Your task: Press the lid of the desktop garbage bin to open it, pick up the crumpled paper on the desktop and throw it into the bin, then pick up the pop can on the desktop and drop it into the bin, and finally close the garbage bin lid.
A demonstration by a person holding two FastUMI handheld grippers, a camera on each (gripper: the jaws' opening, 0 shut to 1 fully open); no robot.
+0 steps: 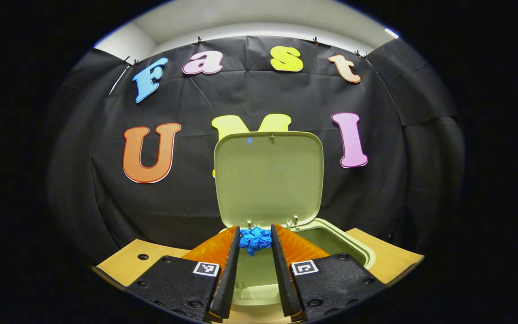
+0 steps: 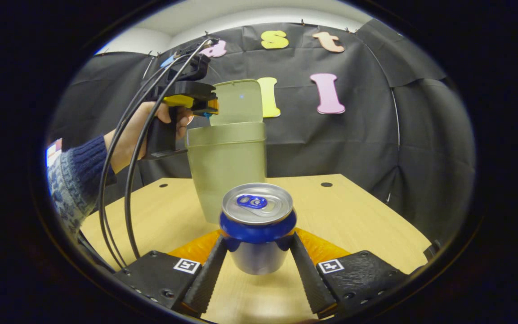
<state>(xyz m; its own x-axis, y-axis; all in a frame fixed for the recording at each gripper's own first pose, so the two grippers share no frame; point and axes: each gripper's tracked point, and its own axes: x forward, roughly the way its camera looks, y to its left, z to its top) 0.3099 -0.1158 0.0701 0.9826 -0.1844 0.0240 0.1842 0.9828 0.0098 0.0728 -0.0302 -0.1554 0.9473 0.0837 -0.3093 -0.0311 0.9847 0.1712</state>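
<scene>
In the left gripper view my left gripper (image 1: 255, 240) is shut on the blue crumpled paper (image 1: 255, 238), held right over the open mouth of the pale green bin (image 1: 353, 245). The bin's lid (image 1: 268, 180) stands upright behind the paper. In the right gripper view the blue and silver pop can (image 2: 257, 216) stands upright between the fingers of my right gripper (image 2: 257, 256), which press on both its sides just above the wooden desktop (image 2: 358, 211). Farther off, a hand holds the left gripper (image 2: 196, 96) above the bin (image 2: 227, 171), whose lid (image 2: 238, 101) is open.
The wooden desktop has small round holes (image 2: 326, 184) near its far edge. Black cables (image 2: 128, 180) hang from the left gripper down the left side of the right gripper view. A knitted sleeve (image 2: 77, 175) reaches in from the left.
</scene>
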